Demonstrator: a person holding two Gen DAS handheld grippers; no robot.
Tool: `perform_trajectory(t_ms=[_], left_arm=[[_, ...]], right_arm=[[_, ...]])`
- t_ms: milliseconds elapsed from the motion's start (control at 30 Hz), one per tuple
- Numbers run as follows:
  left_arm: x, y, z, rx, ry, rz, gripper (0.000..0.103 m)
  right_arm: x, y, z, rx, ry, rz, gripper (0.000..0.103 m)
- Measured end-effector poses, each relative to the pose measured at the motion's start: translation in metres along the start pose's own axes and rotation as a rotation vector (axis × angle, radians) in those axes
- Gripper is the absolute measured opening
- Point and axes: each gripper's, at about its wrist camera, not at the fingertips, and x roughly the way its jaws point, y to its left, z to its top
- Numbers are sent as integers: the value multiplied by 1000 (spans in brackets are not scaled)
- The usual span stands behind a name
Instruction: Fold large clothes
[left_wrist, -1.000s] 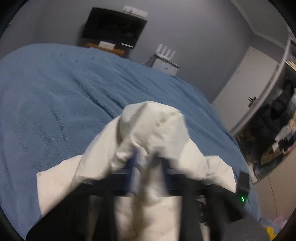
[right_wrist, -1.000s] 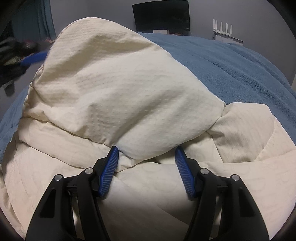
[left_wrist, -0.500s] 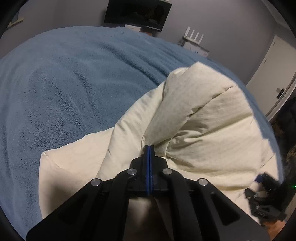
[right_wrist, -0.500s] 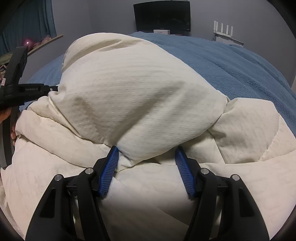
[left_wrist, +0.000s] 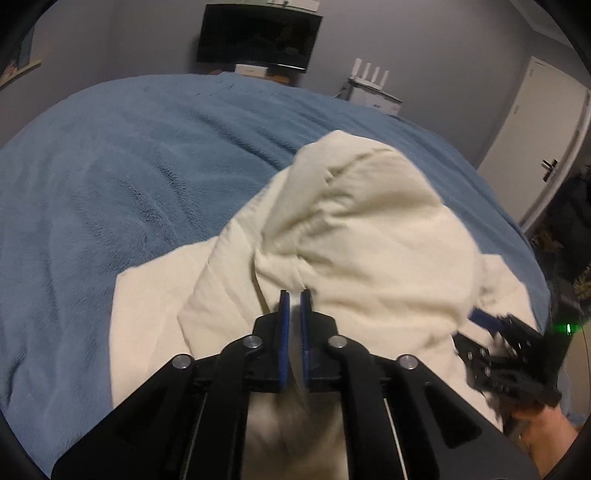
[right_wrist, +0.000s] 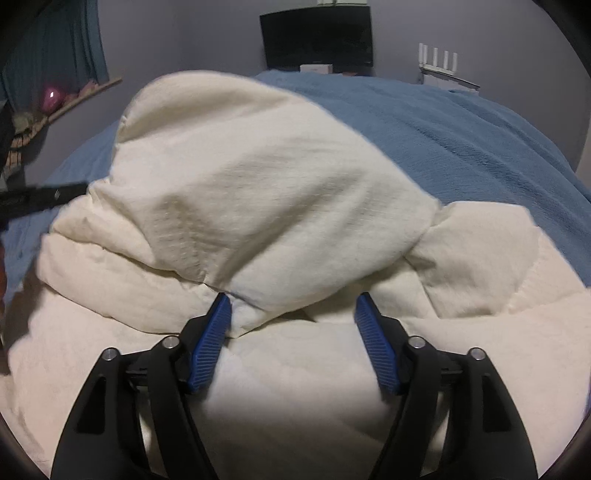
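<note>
A bulky cream-white quilted garment (left_wrist: 354, 236) lies heaped on the near part of a blue plush bed cover (left_wrist: 122, 173), its puffed upper fold rising toward the middle of the bed and its flat lower panel reaching the near edge. The left gripper (left_wrist: 294, 299) has blue pads with a narrow gap between them; its jaws are opening, and a thin edge of cream fabric sits in the gap — whether the pads still press on it cannot be told. The right gripper (right_wrist: 293, 308) has its jaws wide and opening; the fold's lower edge lies between the pads, touching the left pad only, so it is released. Beyond the far edge stand a dark flat screen (right_wrist: 316, 35) and a white router (right_wrist: 439, 62).
</note>
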Motion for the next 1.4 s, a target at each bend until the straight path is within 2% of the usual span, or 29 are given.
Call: perform_trajectory(t_ms=[133, 233, 300, 367, 433, 467, 533, 600, 667, 767, 867, 1033, 1233, 1400], left_arm=[[-15, -12, -20, 57, 37, -2, 22], [3, -17, -39, 127, 136, 54, 25], [4, -15, -46, 121, 141, 53, 26], [-10, -12, -44, 90, 109, 32, 29], [-26, -8, -45, 66, 78, 16, 43], [-40, -7, -47, 61, 48, 6, 54], [-61, -9, -51, 65, 4, 8, 63], [-91, -13, -58, 64, -52, 4, 79], [-115, -18, -66, 57, -94, -5, 83], [-144, -30, -80, 48, -102, -18, 85], [-176, -42, -95, 51, -106, -13, 93], [-216, -59, -118, 106, -91, -21, 94], [-254, -64, -143, 165, -85, -13, 95], [-273, -63, -167, 240, -36, 43, 95]], right_arm=[[-25, 2, 1, 16, -32, 13, 75], [-39, 9, 1, -2, -29, -11, 75], [-62, 13, 2, 17, -52, -3, 75], [-88, 13, 6, 37, -74, 5, 75], [-111, 15, 7, 46, -71, 2, 76], [-127, 17, 7, 44, -65, -3, 76], [-159, 21, 4, 28, -71, -30, 77], [-188, 22, -1, 21, -87, -60, 81], [-214, 26, -14, 33, -105, -63, 83], [-244, 24, -31, 70, -109, -48, 85], [-267, 17, -54, 114, -88, -52, 85], [-301, 12, -89, 167, -65, -74, 90], [-345, 18, -118, 134, -81, -119, 91], [-377, 24, -129, 99, -100, -137, 92]])
